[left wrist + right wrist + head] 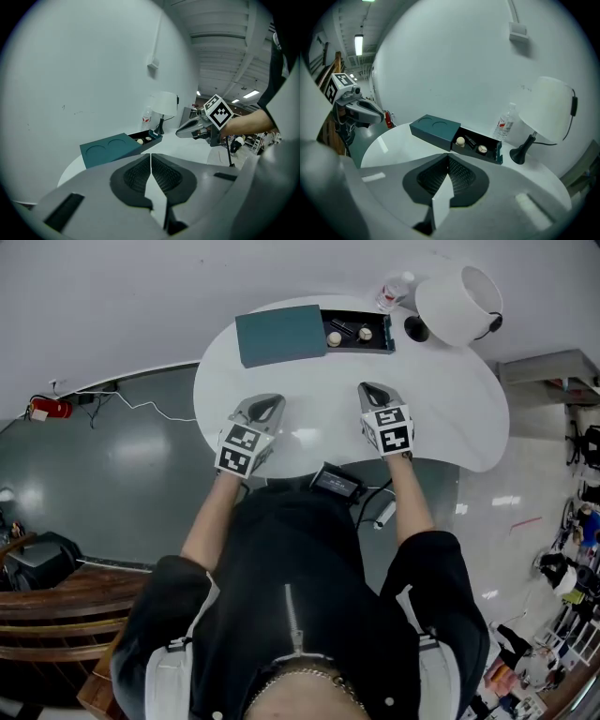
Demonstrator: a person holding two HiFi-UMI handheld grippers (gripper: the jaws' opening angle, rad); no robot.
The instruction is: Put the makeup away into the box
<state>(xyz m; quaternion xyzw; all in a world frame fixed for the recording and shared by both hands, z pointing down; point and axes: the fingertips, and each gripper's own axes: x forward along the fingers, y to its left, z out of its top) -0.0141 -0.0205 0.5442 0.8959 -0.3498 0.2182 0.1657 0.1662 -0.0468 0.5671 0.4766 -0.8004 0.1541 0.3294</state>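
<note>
A teal box [281, 334] lies at the far side of the white table [450, 418], its drawer [358, 332] pulled out to the right. Inside the drawer [480, 147] I see a cream round piece [460, 140], a dark lipstick-like tube [470, 142] and a round compact [482, 149]. My left gripper [269, 405] hovers over the near left of the table, shut and empty. My right gripper [371, 391] hovers over the near right, jaws shut with nothing between them. In the left gripper view the box [110, 149] lies ahead and the right gripper [180, 133] shows at the right.
A white lamp [459, 304] on a black base stands at the table's far right, with a clear water bottle [394, 292] beside it. A white wall runs behind the table. A black device [336, 483] hangs at the table's near edge by my body.
</note>
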